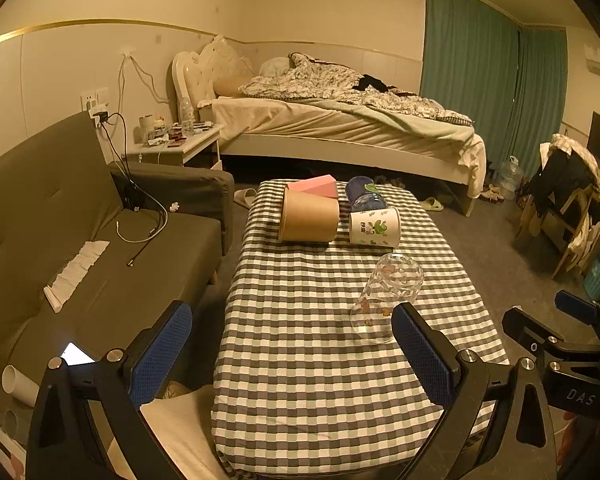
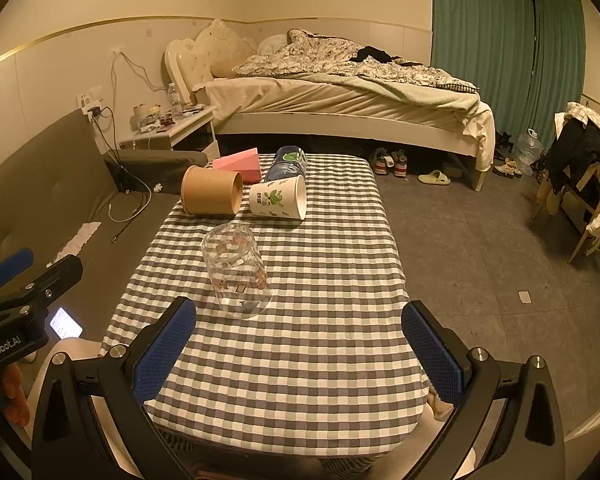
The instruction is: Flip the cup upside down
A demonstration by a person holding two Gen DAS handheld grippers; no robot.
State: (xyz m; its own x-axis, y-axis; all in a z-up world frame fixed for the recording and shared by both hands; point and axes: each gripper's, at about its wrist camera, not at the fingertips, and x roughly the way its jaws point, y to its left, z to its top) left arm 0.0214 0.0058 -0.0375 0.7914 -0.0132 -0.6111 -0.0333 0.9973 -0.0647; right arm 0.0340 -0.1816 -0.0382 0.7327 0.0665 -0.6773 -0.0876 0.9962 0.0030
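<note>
A clear glass cup [image 1: 386, 298] [image 2: 236, 274] with small printed figures stands mouth-down on the checked tablecloth [image 1: 300, 360] [image 2: 300, 340]. Behind it lie a brown paper cup [image 1: 308, 218] [image 2: 210, 195], a white paper cup with green print [image 1: 374, 227] [image 2: 278, 199] and a dark blue cup [image 1: 364, 194] [image 2: 288, 162], all on their sides. My left gripper [image 1: 292, 354] is open and empty, just short of the glass. My right gripper [image 2: 300, 348] is open and empty, near and to the right of the glass.
A pink box [image 1: 314, 185] [image 2: 240, 164] lies behind the cups. A grey sofa [image 1: 100, 248] with cables and a lit phone [image 1: 76, 355] is at the left. A bed [image 1: 340, 120], a nightstand [image 1: 172, 148] and a chair with clothes [image 1: 568, 208] stand beyond.
</note>
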